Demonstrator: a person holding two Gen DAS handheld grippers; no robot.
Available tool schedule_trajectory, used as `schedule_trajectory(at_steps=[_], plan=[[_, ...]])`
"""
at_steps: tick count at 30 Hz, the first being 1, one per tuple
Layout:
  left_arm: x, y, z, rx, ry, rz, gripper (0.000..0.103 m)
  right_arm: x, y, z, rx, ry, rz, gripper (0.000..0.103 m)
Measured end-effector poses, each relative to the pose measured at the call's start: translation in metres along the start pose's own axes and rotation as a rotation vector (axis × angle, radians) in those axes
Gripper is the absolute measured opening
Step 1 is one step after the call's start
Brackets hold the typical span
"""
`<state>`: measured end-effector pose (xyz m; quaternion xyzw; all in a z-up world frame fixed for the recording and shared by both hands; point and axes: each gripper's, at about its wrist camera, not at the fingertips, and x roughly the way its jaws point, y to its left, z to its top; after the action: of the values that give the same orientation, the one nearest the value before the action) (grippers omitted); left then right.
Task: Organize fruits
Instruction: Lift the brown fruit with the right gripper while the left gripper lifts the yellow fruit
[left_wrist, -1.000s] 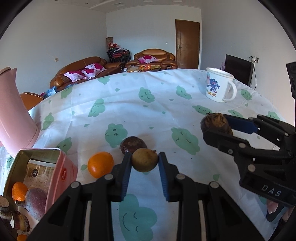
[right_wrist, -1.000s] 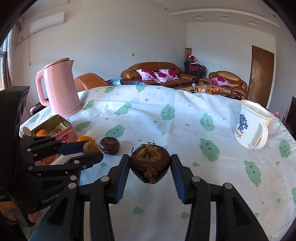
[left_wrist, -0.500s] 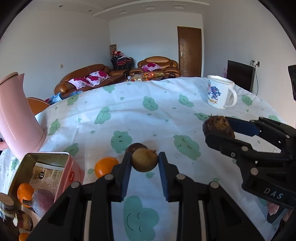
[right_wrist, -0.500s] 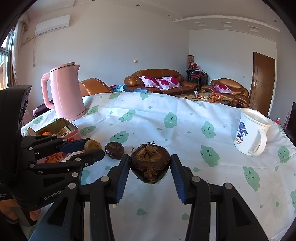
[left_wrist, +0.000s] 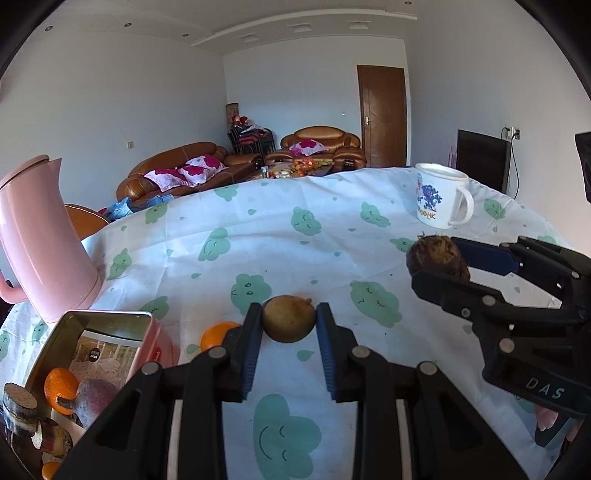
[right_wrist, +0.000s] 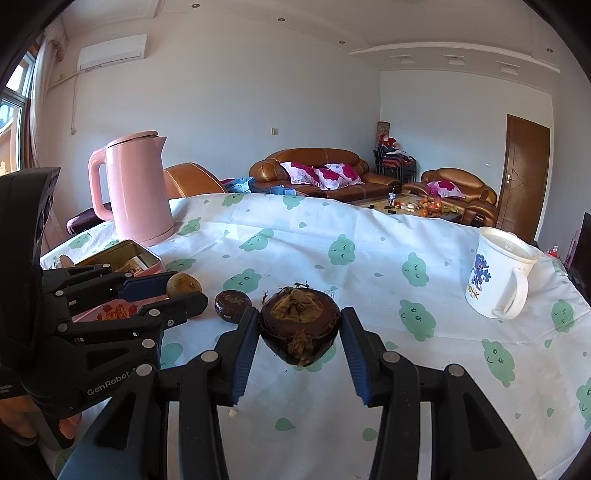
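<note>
My left gripper (left_wrist: 289, 325) is shut on a small round olive-brown fruit (left_wrist: 289, 324), held above the tablecloth. My right gripper (right_wrist: 300, 326) is shut on a dark brown mangosteen (right_wrist: 300, 326), and shows at the right of the left wrist view (left_wrist: 437, 256). In the right wrist view the left gripper (right_wrist: 184, 286) hangs at the left with its fruit. A dark round fruit (right_wrist: 232, 305) lies on the cloth between them. An orange (left_wrist: 218, 334) rests beside the open pink tin (left_wrist: 110, 317), which holds an orange (left_wrist: 61, 386), a reddish fruit (left_wrist: 96, 400) and brown pieces.
A pink kettle (left_wrist: 40, 240) stands at the back left behind the tin. A white printed mug (left_wrist: 439, 201) stands at the back right. The table (left_wrist: 295, 240) wears a white cloth with green cloud faces. Sofas and a door lie beyond. A hand (right_wrist: 22, 417) grips the left tool.
Both wrist views have tilted upward, so the table sits lower in frame. The dark round fruit behind the left gripper's fruit is now hidden. Both grips are unchanged.
</note>
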<state>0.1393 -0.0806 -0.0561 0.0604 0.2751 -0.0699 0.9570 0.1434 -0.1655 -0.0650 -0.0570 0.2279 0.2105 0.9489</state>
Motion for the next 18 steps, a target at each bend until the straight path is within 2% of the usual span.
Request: schedule_trajectory(at_steps=[18], plan=[[-0.014, 0.000, -0.001, -0.001, -0.070, 0.036, 0.031, -0.011, 0.004, 0.000, -0.023, -0.057, -0.003, 0.047]])
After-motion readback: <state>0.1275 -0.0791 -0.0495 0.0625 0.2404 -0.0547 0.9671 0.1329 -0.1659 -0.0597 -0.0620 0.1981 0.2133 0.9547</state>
